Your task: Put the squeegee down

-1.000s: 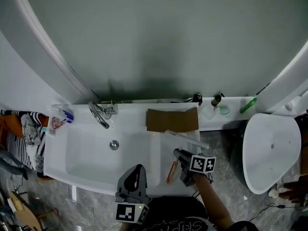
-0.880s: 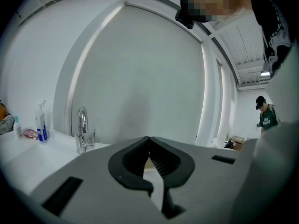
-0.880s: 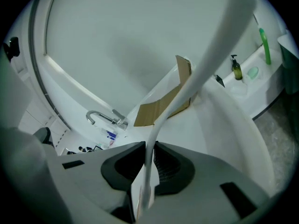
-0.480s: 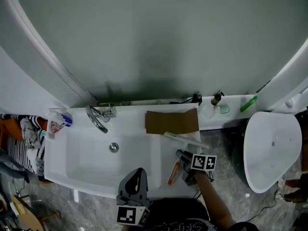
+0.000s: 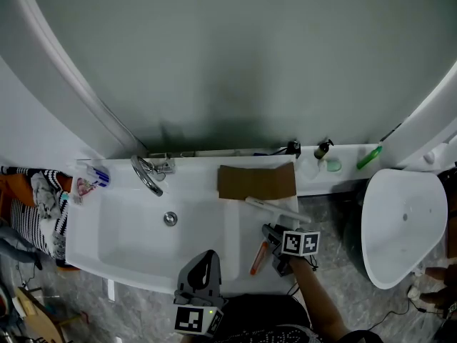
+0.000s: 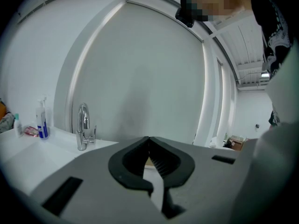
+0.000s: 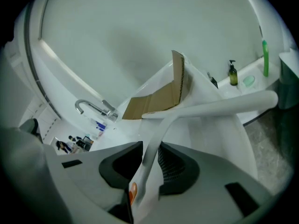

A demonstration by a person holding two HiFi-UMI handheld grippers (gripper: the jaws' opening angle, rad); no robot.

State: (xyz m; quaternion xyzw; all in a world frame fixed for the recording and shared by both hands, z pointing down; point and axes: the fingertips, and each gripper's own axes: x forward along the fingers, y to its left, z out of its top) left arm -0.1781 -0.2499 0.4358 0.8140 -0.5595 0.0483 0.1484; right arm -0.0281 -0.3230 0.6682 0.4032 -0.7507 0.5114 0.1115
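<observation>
The squeegee (image 5: 265, 216) has a white handle with an orange end and a long white blade; it lies on the white counter (image 5: 235, 259) right of the basin. My right gripper (image 5: 271, 233) sits at its handle. In the right gripper view the handle (image 7: 153, 146) runs up between the jaws to the blade (image 7: 224, 105). The jaws are opening, and a gap shows beside the right pad. My left gripper (image 5: 206, 257) hovers at the counter's front edge; in its own view, the left gripper (image 6: 148, 141) has its tips together with nothing held.
A brown cardboard sheet (image 5: 257, 181) lies behind the squeegee. The faucet (image 5: 146, 174) and basin (image 5: 136, 234) are to the left, with small bottles (image 5: 93, 177) beyond. A soap bottle (image 5: 323, 148) and a green item (image 5: 368, 156) stand on the back ledge. A white fixture (image 5: 400, 224) is at right.
My right gripper has sunk a little towards the counter with the squeegee. The left gripper has stayed where it was.
</observation>
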